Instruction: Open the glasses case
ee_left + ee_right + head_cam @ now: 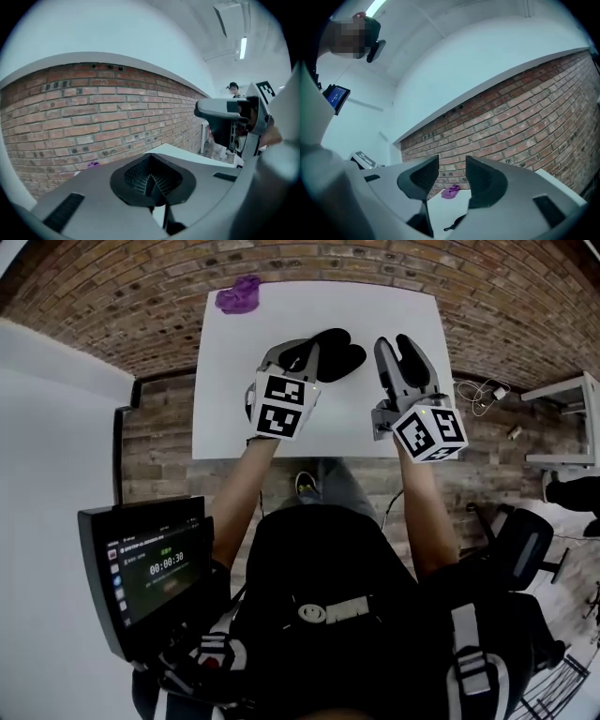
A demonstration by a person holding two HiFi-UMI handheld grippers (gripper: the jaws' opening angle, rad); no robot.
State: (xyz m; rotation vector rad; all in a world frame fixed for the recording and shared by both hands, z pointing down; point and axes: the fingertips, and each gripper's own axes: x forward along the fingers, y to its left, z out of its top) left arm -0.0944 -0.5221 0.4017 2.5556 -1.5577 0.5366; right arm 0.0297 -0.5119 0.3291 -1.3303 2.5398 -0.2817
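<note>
Head view put both claws over the white desk (375,306), and the black glasses case (339,354) lay between them. It sat just to the right of the left claw (302,352) and partly hidden behind its tip, with the right claw (398,348) a little apart on its far side. I could not tell from there whether the left claw touched the case.

In the left gripper view the left claw's jaws were pressed fully together, ribbed pads meeting, and I saw nothing caught between them. That camera looked nearly level at the brick wall, so the case fell below its sight and only a dark scrap showed under the jaws. The right gripper view showed the right claw's jaws standing part open with nothing between the pads. A dark edge with a small loop, which I took for the case's zip end, showed low down beneath the gap.

The case's outline in the head view had two rounded lobes. I could not say whether that meant the lid had parted, so I judged the opening unconfirmed. I read the part-open right claw as ready to pinch one half while the left steadied the other.

A crumpled purple thing (240,294) lay well beyond the left claw at the desk's far corner, clear of the work.
</note>
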